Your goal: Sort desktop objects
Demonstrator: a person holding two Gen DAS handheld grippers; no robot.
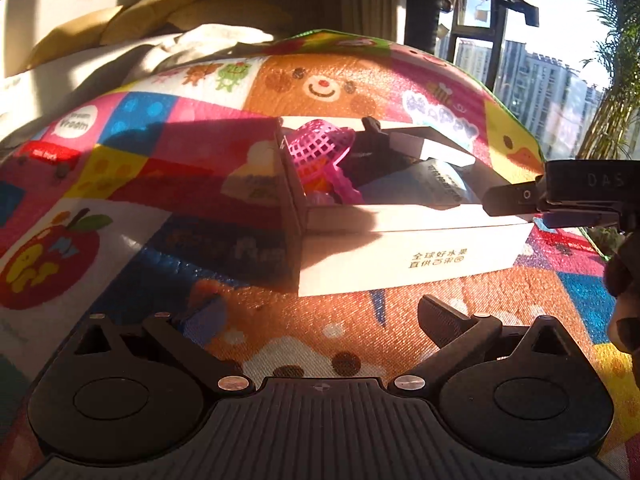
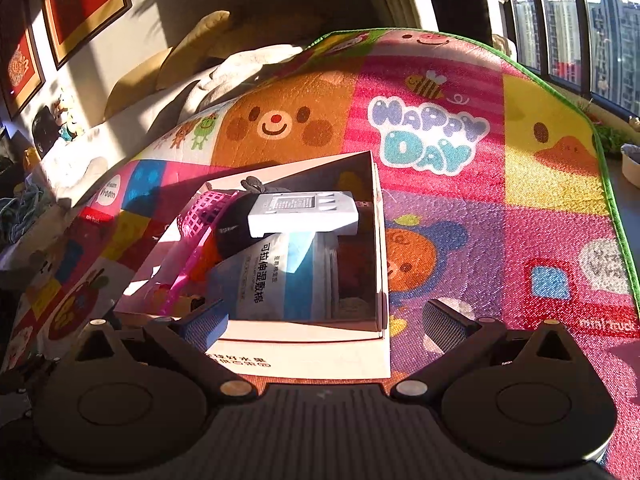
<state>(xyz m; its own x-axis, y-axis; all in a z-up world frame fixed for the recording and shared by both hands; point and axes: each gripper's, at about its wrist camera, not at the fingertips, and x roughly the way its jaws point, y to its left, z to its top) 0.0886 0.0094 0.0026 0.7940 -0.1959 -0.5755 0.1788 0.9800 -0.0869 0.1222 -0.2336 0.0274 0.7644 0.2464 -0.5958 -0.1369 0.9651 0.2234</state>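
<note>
A white cardboard box (image 2: 304, 344) sits open mid-mat, holding a pink mesh basket (image 2: 200, 220), a white charger (image 2: 304, 213) and a blue-white packet (image 2: 280, 280).

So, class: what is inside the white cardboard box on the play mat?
The box holds a pink mesh basket, a white device, a blue-and-white packet and a black item. Anything beneath them is covered.

A white box (image 2: 320, 354) holds a pink mesh basket (image 2: 202, 216) on a multicoloured cartoon-patterned mat (image 2: 460, 220).
</note>
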